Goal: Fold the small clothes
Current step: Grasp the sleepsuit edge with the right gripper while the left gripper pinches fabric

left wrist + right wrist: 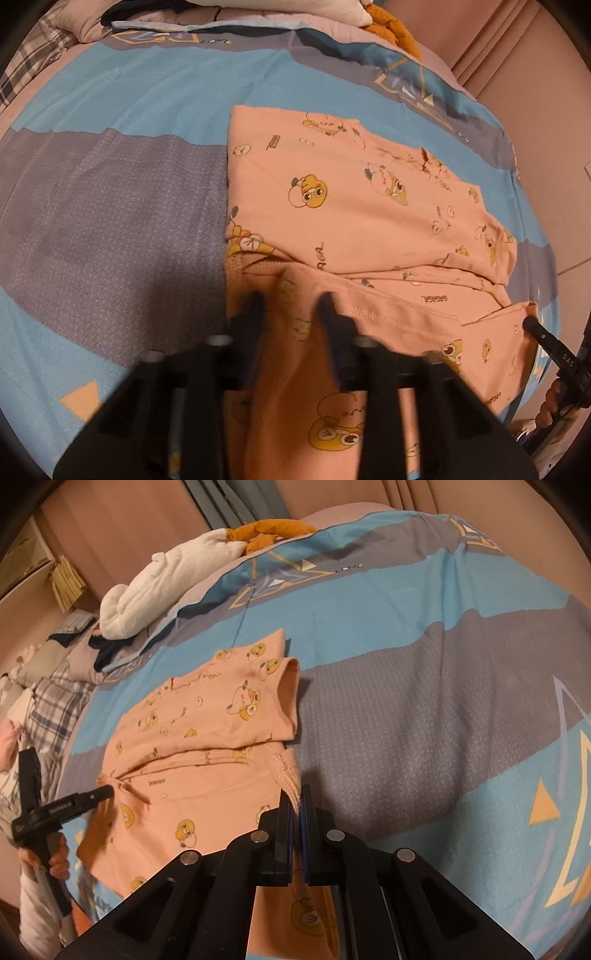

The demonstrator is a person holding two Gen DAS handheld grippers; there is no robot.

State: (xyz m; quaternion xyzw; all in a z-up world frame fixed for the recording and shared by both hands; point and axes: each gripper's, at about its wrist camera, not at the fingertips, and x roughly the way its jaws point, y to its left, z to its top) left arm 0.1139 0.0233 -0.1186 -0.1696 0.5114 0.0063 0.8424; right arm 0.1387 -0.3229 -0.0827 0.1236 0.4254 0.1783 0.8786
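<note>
A small pink garment (362, 206) printed with yellow cartoon animals lies partly folded on the bed; it also shows in the right wrist view (207, 738). My left gripper (291, 302) has pink cloth running between its blurred fingers, with a visible gap between them. It also shows in the right wrist view (107, 792), its tip at the garment's left corner. My right gripper (295, 797) is shut on the garment's near right corner and lifts it off the bed. Its tip shows in the left wrist view (532, 325) at the garment's right edge.
The bed cover (110, 221) is blue and grey with yellow triangles. White and orange bedding (177, 576) is piled at the head of the bed. Plaid cloth (55, 701) lies at the far left. A pink wall (517, 44) borders the bed.
</note>
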